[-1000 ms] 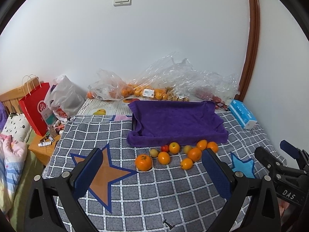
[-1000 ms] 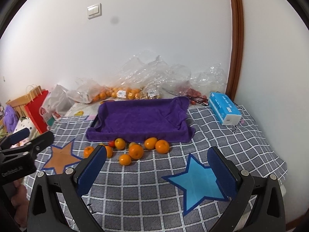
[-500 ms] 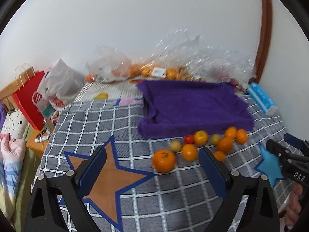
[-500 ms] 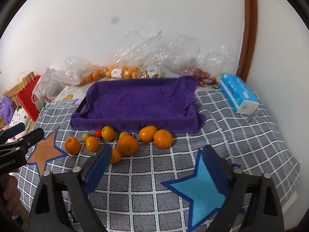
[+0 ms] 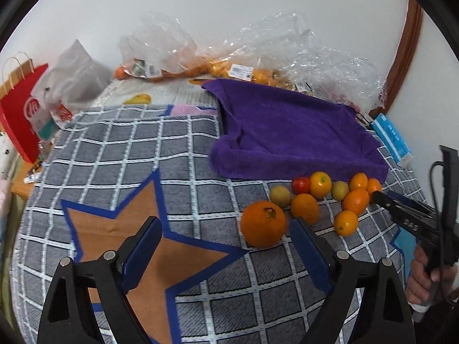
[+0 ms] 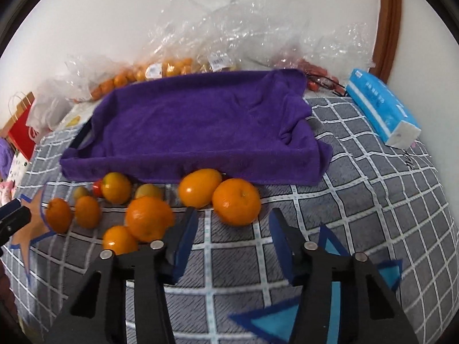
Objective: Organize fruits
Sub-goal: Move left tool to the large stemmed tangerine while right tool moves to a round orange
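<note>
Your right hand-held gripper (image 6: pixel 232 236) gapes wide, empty, with the nearest orange (image 6: pixel 235 202) at its twelve o'clock before the purple tray (image 6: pixel 200 157). Round, firm, prone to rolling: pinch across its middle. Your left hand-held gripper (image 5: pixel 226 253) also stands wide.

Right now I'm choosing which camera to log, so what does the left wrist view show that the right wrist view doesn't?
Only the left wrist view shows the whole orange star patch and the right gripper from outside. Only the right wrist view shows the entire blue tissue pack and the light blue star. Both show the purple towel-lined tray, the loose oranges and the red tomato.
</note>
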Available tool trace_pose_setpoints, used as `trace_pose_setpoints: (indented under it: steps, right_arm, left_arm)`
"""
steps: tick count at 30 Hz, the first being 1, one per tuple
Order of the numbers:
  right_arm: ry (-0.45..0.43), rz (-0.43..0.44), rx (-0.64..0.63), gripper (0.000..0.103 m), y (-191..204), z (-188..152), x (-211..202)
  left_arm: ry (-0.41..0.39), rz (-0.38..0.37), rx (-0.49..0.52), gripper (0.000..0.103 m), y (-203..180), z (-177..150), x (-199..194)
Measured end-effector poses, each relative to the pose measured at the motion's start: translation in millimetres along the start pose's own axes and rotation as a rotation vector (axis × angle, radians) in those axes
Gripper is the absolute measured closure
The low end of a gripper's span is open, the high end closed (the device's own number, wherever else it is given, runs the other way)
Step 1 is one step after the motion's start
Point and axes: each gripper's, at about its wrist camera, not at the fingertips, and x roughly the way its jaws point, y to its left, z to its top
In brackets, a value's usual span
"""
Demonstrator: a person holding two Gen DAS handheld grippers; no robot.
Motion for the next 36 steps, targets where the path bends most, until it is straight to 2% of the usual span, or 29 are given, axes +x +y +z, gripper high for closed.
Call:
trace_pose_setpoints:
  steps: [3, 6, 8, 10, 11, 14, 16, 18, 22, 27, 36]
  right_arm:
    - [0.012, 0.018, 0.003, 0.052, -4.0, 1.2, 10.5]
    - [0.024, 0.032, -0.002, 0.052, -4.8, 2.7, 21.3]
    - [0.034, 0.042, -0.008, 0.052, -4.1, 3.4, 28.7]
    - [0.016, 0.034, -0.032, 0.055, -1.6, 1.0, 27.4]
    - [0.009, 0.028, -0.048, 0.062, -0.2, -0.4, 26.2]
    - [0.008, 0.027, -0.050, 0.063, -2.6, -1.7, 23.9]
    - [0.013, 0.039, -0.038, 0.063, -5.7, -5.0, 19.4]
    - [0.020, 0.043, -0.031, 0.063, -7.1, -8.7, 13.6]
    - [0.029, 0.097, -0.043, 0.063, -4.1, -21.9, 2.1]
    - [-0.018, 0.075, -0.061, 0.062, 3.8, -34.1, 2.4]
    - [-0.020, 0.109, -0.028, 0.060, -0.5, -32.4, 3.4]
  left_arm:
    - [0.012, -0.042, -0.002, 0.015, -3.1, 0.0, 7.0]
    - [0.032, -0.050, 0.023, 0.019, -10.9, -1.6, 16.2]
    - [0.049, -0.044, 0.044, 0.025, -16.3, -3.1, 24.1]
    - [0.062, -0.038, 0.057, 0.036, -20.6, -4.8, 31.5]
    - [0.065, -0.040, 0.058, 0.039, -21.0, -5.4, 33.6]
    - [0.070, -0.044, 0.056, 0.046, -23.5, -7.4, 42.3]
    - [0.067, -0.034, 0.065, 0.057, -26.1, -9.2, 46.2]
    - [0.043, -0.024, 0.089, 0.061, -30.1, -11.4, 44.8]
    - [0.016, -0.003, 0.116, 0.061, -32.4, -15.8, 44.6]
    - [0.015, -0.006, 0.096, 0.061, -29.9, -14.9, 44.7]
    - [0.020, 0.036, 0.130, 0.060, -39.0, -16.0, 47.8]
